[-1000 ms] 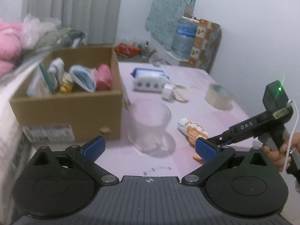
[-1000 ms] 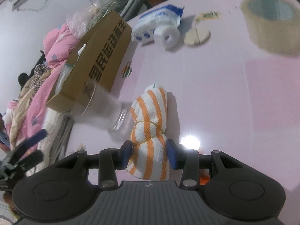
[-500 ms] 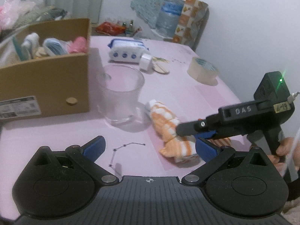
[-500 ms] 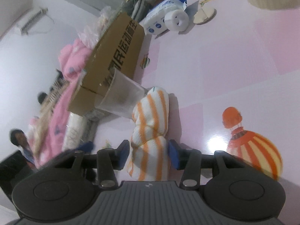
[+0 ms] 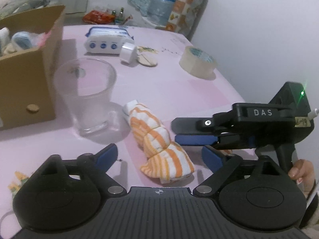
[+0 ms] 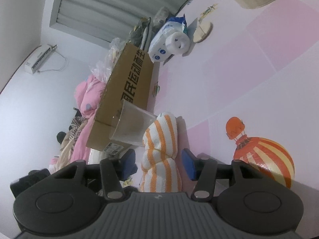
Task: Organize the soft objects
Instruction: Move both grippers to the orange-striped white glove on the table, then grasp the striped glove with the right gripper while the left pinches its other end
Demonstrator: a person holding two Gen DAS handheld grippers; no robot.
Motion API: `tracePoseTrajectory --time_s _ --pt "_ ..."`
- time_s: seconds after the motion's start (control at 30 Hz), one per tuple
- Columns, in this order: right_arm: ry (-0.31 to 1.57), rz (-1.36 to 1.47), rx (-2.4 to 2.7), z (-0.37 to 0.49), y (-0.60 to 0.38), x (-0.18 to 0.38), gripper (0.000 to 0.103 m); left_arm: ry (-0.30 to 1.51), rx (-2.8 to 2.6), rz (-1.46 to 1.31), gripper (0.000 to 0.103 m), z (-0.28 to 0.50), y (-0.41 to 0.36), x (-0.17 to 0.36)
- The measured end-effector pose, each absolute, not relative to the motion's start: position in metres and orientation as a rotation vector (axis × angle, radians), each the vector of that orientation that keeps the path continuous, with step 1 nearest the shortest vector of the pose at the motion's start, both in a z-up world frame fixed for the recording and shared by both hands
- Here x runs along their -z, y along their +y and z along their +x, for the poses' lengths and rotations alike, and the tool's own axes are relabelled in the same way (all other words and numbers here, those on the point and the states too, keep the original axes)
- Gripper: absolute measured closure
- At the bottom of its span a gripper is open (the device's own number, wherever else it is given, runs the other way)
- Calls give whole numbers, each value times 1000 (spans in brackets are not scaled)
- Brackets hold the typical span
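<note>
Left gripper (image 5: 159, 155) jaws are closing, not yet touching the towel (image 5: 159, 139) lying between them on the table (image 5: 179, 91). Right gripper (image 6: 158, 161) jaws are standing apart, straddling the towel beside the cup (image 5: 87, 97).

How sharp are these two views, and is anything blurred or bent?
Left wrist view: striped towel fairly sharp, glass cup and cardboard box soft with blur. Right wrist view: sharp but steeply tilted, fisheye bending the window blinds and the table.
</note>
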State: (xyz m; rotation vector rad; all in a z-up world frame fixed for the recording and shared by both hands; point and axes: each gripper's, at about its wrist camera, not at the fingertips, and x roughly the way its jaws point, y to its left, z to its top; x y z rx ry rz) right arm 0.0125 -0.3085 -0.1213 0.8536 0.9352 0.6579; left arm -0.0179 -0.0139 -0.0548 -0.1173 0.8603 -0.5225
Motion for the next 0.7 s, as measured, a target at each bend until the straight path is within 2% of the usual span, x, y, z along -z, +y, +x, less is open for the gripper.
tracePoseTrajectory --time_s 0.17,0.57,0.63,0.7 --pt "962 856 -668 15 -305 127 36 900 539 -76 26 -10 -31 62" --pt "965 847 -651 16 -303 126 39 941 505 -31 31 -3 -44 75" --pt "971 847 -647 17 -302 127 41 934 499 -23 39 -3 -47 76" --pt "974 850 -656 16 -299 129 42 923 491 -12 42 -3 -48 75"
